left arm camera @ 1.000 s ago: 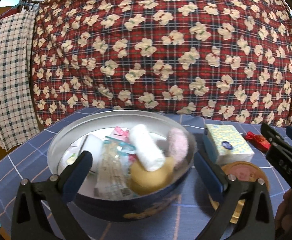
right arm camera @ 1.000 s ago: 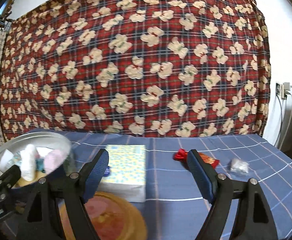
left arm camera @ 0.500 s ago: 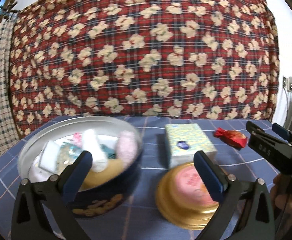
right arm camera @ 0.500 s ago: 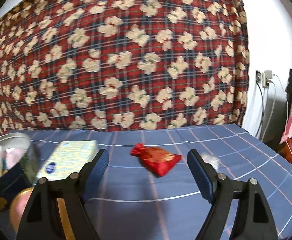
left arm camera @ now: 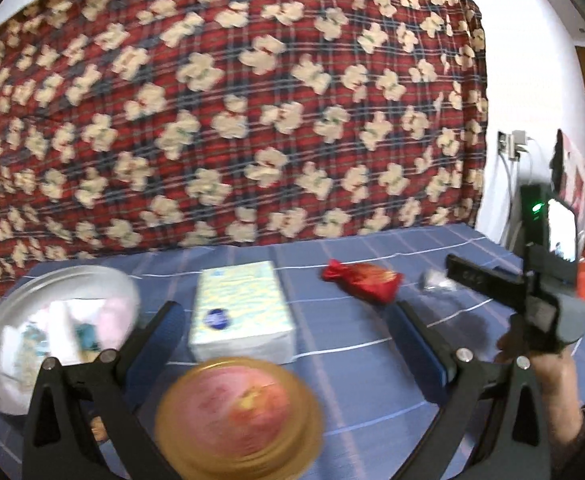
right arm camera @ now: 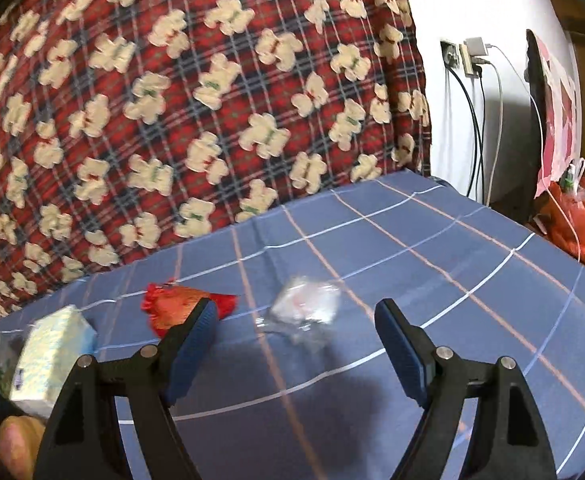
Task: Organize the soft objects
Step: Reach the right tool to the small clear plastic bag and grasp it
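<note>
We locate the next loose items ahead of the right gripper (right arm camera: 294,342): a small clear packet (right arm camera: 304,312) lies on the table (right arm camera: 432,240) just beyond and between its fingers (right arm camera: 194,340), and a red pouch (right arm camera: 180,304) lies beside the left-hand finger, partly covered by it. These fingers are spread wide with nothing between the pads.

Since the earlier frames, both views have swung away from the round tin (left arm camera: 52,320), which was centred between the left gripper's (left arm camera: 288,344) fingers and now sits outside its left-hand finger. The tissue pack (left arm camera: 240,312) and the gold lid (left arm camera: 238,416) now fall between those fingers, which are also spread and hold nothing. We judge that one deposit into the tin is complete and the right hand is lining up the next pick.

Limits of view: motion blur softens the tin's contents, so we cannot itemise them beyond pale and pink shapes. The packet's contents are unreadable. In the left wrist view the right gripper's body screens part of the packet.
</note>
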Tool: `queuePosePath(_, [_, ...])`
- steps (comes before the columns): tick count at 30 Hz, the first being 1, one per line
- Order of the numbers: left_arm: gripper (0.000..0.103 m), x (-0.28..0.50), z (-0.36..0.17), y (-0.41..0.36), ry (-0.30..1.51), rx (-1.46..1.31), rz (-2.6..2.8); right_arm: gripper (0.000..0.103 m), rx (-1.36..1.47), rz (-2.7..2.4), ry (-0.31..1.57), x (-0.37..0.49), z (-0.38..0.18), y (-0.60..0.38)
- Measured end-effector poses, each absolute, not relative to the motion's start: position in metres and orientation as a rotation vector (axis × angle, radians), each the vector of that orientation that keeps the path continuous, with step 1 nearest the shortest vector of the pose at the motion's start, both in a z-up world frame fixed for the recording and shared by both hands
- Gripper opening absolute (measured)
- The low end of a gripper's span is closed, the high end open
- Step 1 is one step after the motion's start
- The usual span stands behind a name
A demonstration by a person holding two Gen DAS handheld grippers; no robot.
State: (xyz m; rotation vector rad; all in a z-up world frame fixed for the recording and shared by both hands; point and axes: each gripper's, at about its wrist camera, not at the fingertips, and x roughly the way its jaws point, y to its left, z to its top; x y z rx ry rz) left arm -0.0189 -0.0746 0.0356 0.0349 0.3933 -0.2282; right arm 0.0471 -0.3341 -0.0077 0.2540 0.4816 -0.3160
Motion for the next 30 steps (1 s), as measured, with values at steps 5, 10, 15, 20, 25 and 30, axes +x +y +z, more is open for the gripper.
queuePosePath(5, [0.103, 0.003, 0.045, -0.099, 0.441, 0.023, -0.228, 0.082, 0.212, -0.279, 0.584, 0.078, -0.015, -0.342])
queuePosePath(10, [0.103, 0.028, 0.046, -0.110, 0.512, -0.020, -0.198, 0.082, 0.182, -0.274, 0.684, 0.114, -0.025, -0.348])
queuePosePath(15, [0.103, 0.051, 0.040, -0.115, 0.596, -0.070, -0.185, 0.072, 0.135, -0.273, 0.798, 0.148, -0.037, -0.348])
queuePosePath(20, [0.103, 0.066, 0.038, -0.118, 0.627, -0.091, -0.155, 0.051, 0.103, -0.253, 0.839, 0.154, -0.041, -0.348])
queuePosePath(25, [0.103, 0.081, 0.034, -0.126, 0.678, -0.104, -0.141, 0.032, 0.099, -0.256, 0.829, 0.148, -0.038, -0.361])
queuePosePath(30, [0.103, 0.093, 0.030, -0.139, 0.728, -0.123, -0.146, 0.026, 0.271, -0.198, 0.775, 0.133, -0.029, -0.396])
